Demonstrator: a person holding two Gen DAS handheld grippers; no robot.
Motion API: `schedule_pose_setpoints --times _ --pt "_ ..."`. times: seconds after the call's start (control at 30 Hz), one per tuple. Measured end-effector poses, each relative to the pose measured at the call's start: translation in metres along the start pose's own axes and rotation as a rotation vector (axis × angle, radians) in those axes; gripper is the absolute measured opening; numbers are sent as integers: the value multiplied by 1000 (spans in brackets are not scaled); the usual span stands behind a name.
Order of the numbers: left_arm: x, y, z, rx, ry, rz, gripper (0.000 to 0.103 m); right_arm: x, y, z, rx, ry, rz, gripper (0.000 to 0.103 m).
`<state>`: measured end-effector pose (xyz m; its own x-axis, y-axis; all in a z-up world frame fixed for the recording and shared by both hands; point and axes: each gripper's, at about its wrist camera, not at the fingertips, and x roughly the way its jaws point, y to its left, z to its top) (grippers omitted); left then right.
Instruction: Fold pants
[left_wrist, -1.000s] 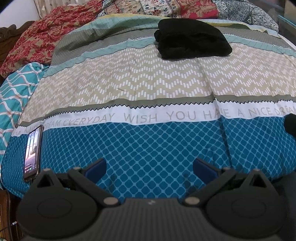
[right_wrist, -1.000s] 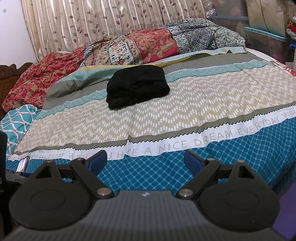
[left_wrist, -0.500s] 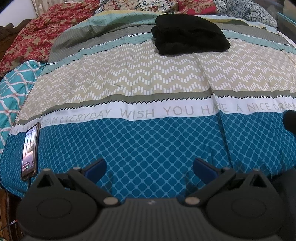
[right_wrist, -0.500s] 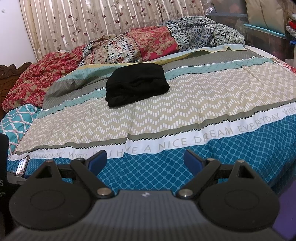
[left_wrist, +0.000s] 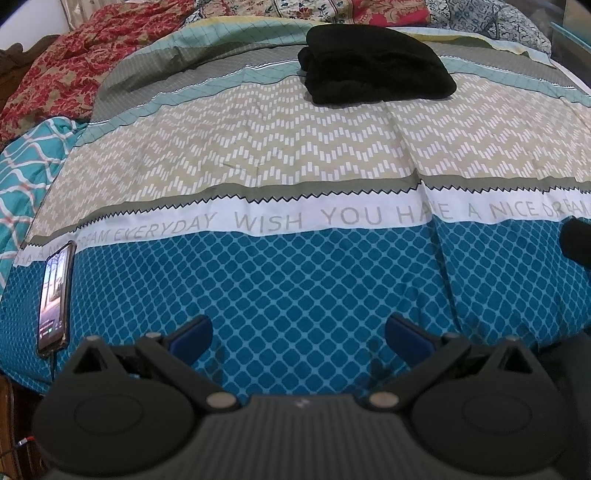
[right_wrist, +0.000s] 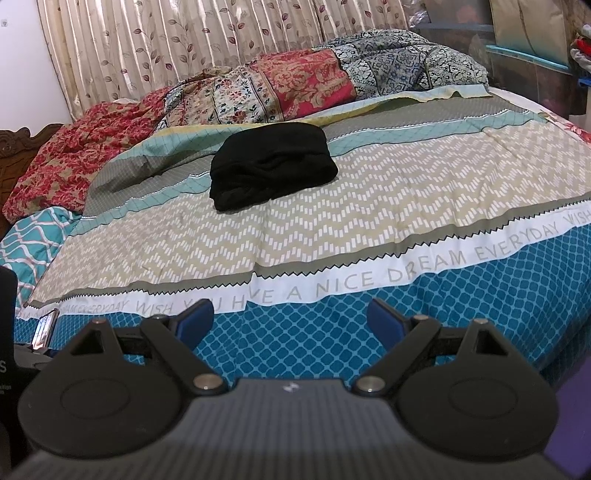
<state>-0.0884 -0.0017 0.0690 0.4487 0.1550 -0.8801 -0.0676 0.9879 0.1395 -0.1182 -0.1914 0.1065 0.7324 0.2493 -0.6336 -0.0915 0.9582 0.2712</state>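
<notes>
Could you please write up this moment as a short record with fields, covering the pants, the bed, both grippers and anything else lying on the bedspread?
pants: black pants, a compact folded bundle lying on the far part of the bedspread
surface: patterned bedspread with a band of printed words
left gripper: left gripper open, nothing between its fingers, over the blue checked band
right gripper: right gripper open, empty, near the bed's front edge
contact: neither gripper touches the pants
other item: phone, screen lit, at the bedspread's left edge
background: crumpled quilts, curtain
</notes>
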Motion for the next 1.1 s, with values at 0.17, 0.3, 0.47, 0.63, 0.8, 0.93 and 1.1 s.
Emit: schedule_pose_setpoints --times 0.17,0.3,0.47,0.63,0.8,0.93,1.1 --pt "0 0 0 4 -2 3 103 1 0 -1 2 4 1 92" --pt "0 0 0 7 -1 2 103 1 0 0 0 2 1 92" --pt "0 -1 0 12 -3 4 103 1 0 0 0 2 1 92" --pt "-1 -2 0 15 -3 5 103 1 0 0 -1 1 1 92" --pt "-1 -2 -1 18 -4 4 103 1 0 0 0 2 1 92" --pt "0 -3 -1 20 1 2 103 1 0 0 0 2 1 92" --pt "0 -3 0 17 3 2 103 0 -1 1 4 2 1 92"
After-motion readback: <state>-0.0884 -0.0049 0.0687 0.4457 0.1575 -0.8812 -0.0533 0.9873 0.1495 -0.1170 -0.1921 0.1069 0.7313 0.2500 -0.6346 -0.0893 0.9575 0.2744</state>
